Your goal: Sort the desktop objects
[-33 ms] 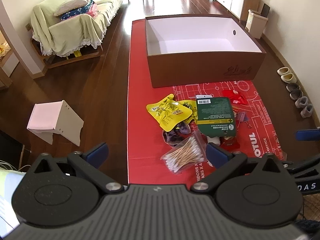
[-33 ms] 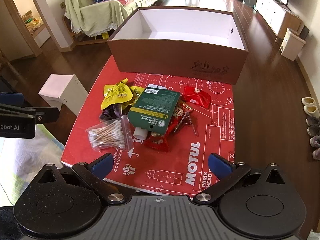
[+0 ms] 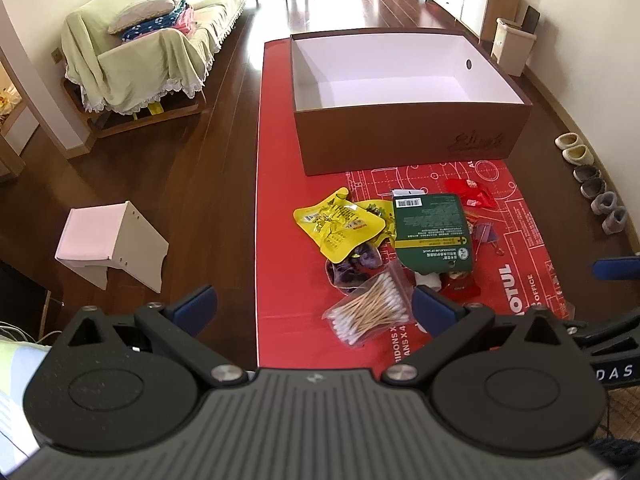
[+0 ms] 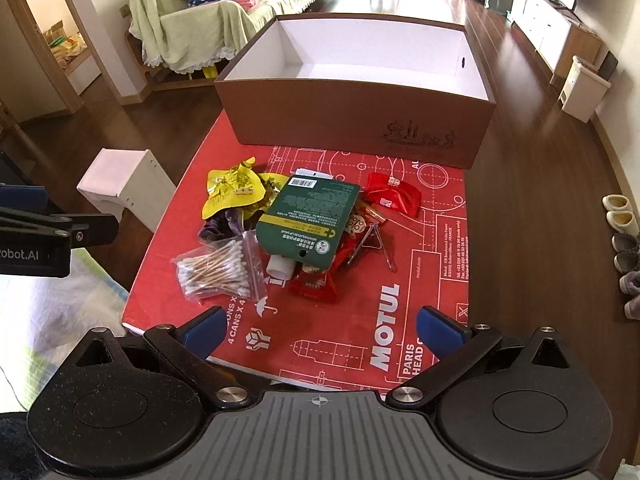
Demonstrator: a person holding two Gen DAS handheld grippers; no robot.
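Brown box (image 4: 352, 120) beyond cluttered packets; both hand-held grippers, left (image 3: 314, 306) and right (image 4: 320, 330), spread apart, empty.

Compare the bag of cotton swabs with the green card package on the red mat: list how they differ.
The bag of cotton swabs is clear plastic showing its sticks; the green card package is opaque and printed, with a barcode. The swab bag lies flat on the red mat at the pile's near left edge; the green package rests tilted on top of other items. Both lie outside the brown box, ungripped.
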